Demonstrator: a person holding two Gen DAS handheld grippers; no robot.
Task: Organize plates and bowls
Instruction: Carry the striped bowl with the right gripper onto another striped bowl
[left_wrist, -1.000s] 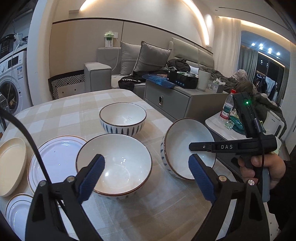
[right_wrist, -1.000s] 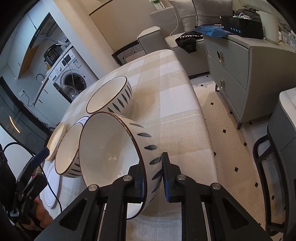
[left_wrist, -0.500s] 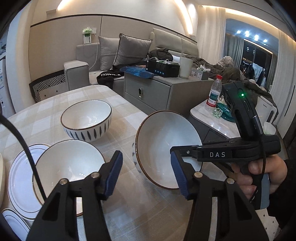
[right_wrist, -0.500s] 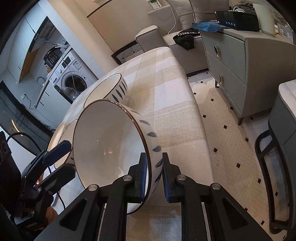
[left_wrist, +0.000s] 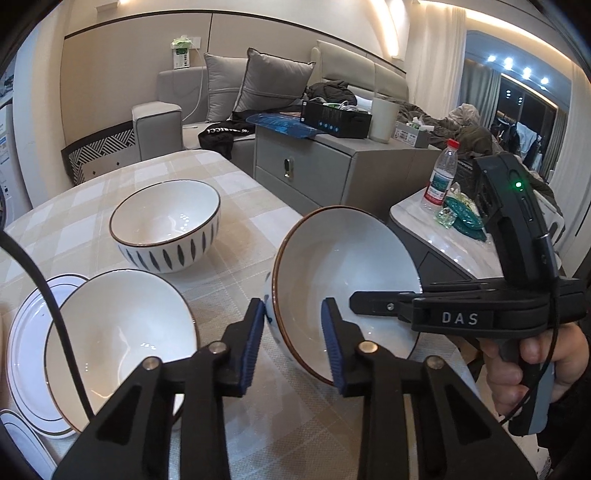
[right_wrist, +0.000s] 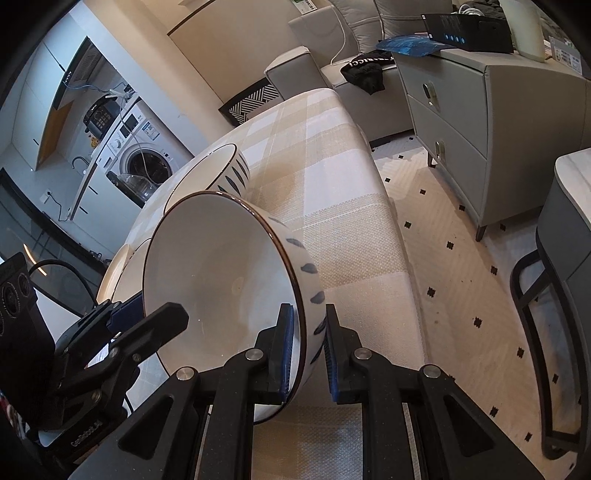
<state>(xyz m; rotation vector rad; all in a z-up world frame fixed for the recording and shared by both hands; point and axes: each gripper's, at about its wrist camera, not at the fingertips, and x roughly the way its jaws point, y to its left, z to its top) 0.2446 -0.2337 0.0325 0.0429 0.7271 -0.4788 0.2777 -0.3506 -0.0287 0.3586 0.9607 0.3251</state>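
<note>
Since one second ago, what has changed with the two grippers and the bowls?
The left gripper has narrowed from wide open and moved right, straddling the rim of the tilted bowl; a gap remains, so it is not yet clamped. The right gripper stays shut on that bowl's rim and has lifted it slightly. The patterned bowl, white bowl and plates stayed put.

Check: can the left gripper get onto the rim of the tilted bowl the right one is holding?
Probably yes. The left gripper already straddles the rim of the tilted bowl, nothing between, jaws not yet shut. The right gripper clamps the opposite rim.
</note>
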